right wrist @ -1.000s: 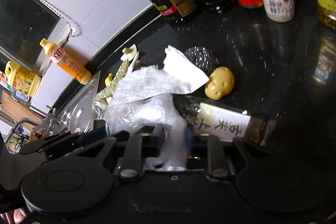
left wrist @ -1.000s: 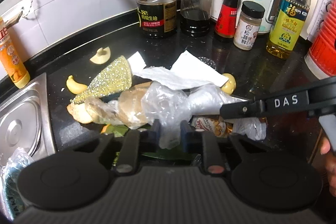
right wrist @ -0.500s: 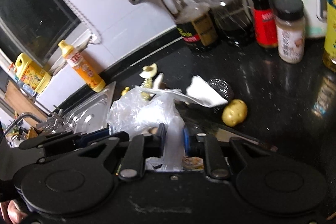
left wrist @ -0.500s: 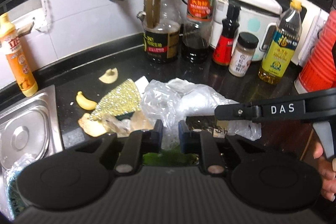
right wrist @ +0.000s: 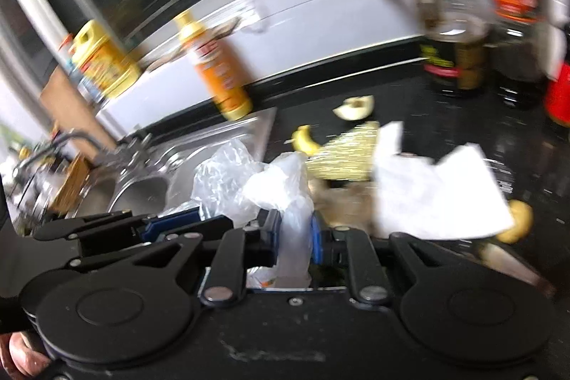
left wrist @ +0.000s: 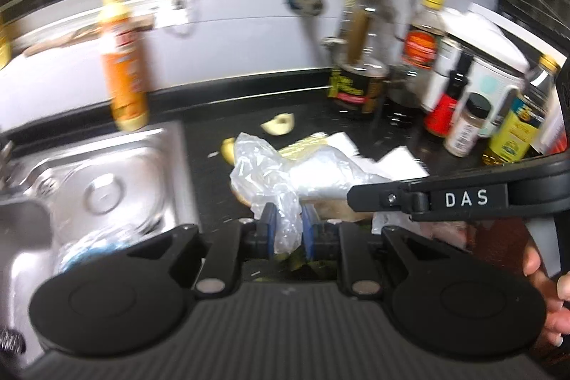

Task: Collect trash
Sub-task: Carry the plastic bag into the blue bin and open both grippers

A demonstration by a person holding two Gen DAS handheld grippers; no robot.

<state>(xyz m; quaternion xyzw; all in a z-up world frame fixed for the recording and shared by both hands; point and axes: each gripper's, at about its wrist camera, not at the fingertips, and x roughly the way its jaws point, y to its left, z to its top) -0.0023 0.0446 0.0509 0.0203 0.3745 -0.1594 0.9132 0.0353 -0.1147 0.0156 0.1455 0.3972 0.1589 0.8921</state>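
Observation:
A crumpled clear plastic bag [left wrist: 270, 166] hangs between both grippers above the black counter. My left gripper [left wrist: 288, 226] is shut on one bunched end of it. My right gripper [right wrist: 295, 230] is shut on another end of the plastic bag [right wrist: 281, 184]. In the left wrist view the right gripper's black arm crosses at the right. Beneath and behind the bag lie white paper scraps [right wrist: 434, 194], a glittery yellow wedge [right wrist: 342, 152], yellow peel pieces [right wrist: 304, 139] and a small potato [right wrist: 520, 219].
A steel sink [left wrist: 103, 180] lies to the left with an orange bottle [left wrist: 124, 59] at its back edge. Sauce and oil bottles [left wrist: 359, 66], a spice jar [left wrist: 466, 123] and a white rice cooker [left wrist: 495, 66] line the back right. A hand [left wrist: 545, 294] shows at the right edge.
Both grippers rose and swung left toward the sink, lifting the plastic bag off the trash pile. The sink and orange bottle now fill the left of both views.

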